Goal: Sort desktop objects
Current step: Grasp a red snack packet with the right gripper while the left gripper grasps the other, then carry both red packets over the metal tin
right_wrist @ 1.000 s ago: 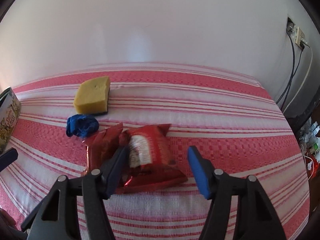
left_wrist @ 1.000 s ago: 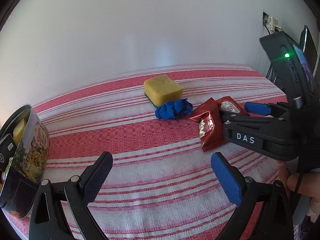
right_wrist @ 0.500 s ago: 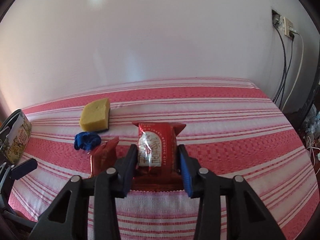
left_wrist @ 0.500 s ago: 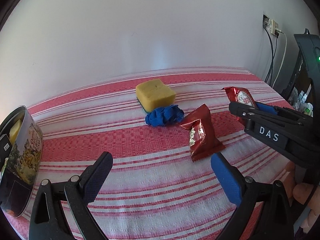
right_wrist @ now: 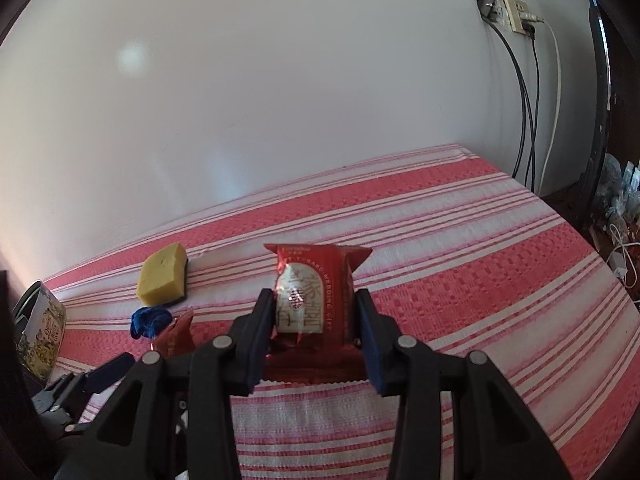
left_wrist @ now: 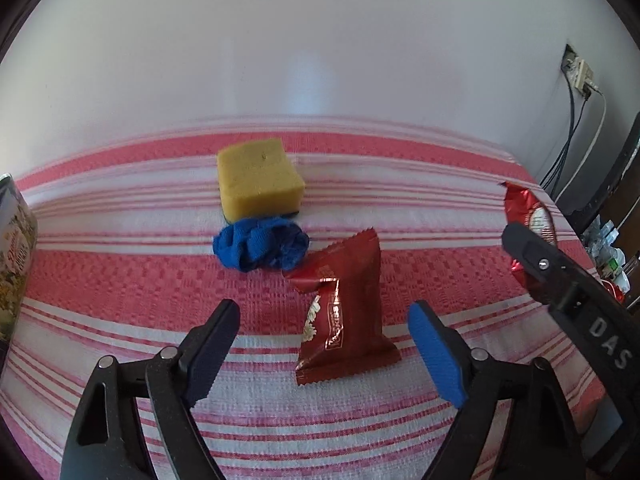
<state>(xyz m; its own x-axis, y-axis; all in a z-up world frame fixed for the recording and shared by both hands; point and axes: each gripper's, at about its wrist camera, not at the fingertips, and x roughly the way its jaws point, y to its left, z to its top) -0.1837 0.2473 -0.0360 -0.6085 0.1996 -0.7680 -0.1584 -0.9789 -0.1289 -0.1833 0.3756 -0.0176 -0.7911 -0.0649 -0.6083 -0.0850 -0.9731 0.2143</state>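
Observation:
My right gripper (right_wrist: pixel 314 332) is shut on a red snack packet (right_wrist: pixel 310 300) with a white label and holds it above the striped cloth; the same packet (left_wrist: pixel 530 220) shows at the right of the left wrist view. A darker red snack packet (left_wrist: pixel 346 320) lies flat on the cloth between the fingers of my left gripper (left_wrist: pixel 324 352), whose jaws are closing without touching it. Behind it lie a crumpled blue cloth (left_wrist: pixel 262 248) and a yellow sponge (left_wrist: pixel 258 180). In the right wrist view the sponge (right_wrist: pixel 162 280) and blue cloth (right_wrist: pixel 150 320) sit at the left.
A decorated tin (left_wrist: pixel 14 264) stands at the left edge of the table, also in the right wrist view as the tin (right_wrist: pixel 42 328). A white wall backs the red-and-white striped tablecloth (right_wrist: pixel 480 280). Cables and a wall socket (right_wrist: pixel 516 12) hang at the right.
My right gripper closed on the labelled red packet and lifted it off the table. My left gripper moved right until the darker packet lay between its fingers, and its jaws narrowed.

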